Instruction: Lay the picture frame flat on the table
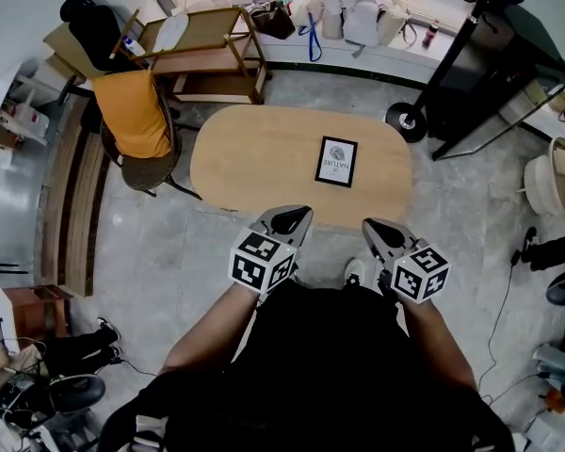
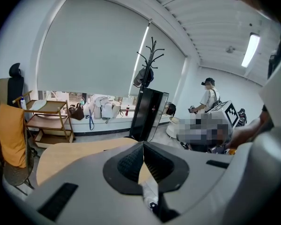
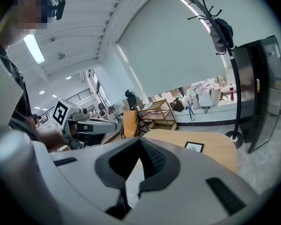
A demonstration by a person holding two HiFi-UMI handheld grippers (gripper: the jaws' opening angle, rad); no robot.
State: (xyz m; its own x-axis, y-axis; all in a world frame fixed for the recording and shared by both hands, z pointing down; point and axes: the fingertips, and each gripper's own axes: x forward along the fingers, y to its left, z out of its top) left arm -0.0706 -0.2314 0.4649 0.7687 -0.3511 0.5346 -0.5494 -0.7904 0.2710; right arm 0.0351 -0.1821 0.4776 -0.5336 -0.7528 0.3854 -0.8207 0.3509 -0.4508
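The black picture frame (image 1: 336,161) with a white print lies flat on the oval wooden table (image 1: 254,153), right of its middle; it also shows small in the right gripper view as the frame (image 3: 194,146). My left gripper (image 1: 297,217) hovers at the table's near edge, close to my body, with its jaws shut and nothing between them. My right gripper (image 1: 372,226) is held beside it, just off the near edge, jaws shut and empty. Both are well short of the frame. In the left gripper view the frame is hidden behind the left gripper (image 2: 143,146).
A chair draped in orange cloth (image 1: 137,116) stands at the table's left end, with a wooden trolley (image 1: 202,50) behind it. A coat stand's round base (image 1: 407,121) and a black cabinet (image 1: 480,73) are at the far right. Another person (image 2: 208,97) stands off to the side.
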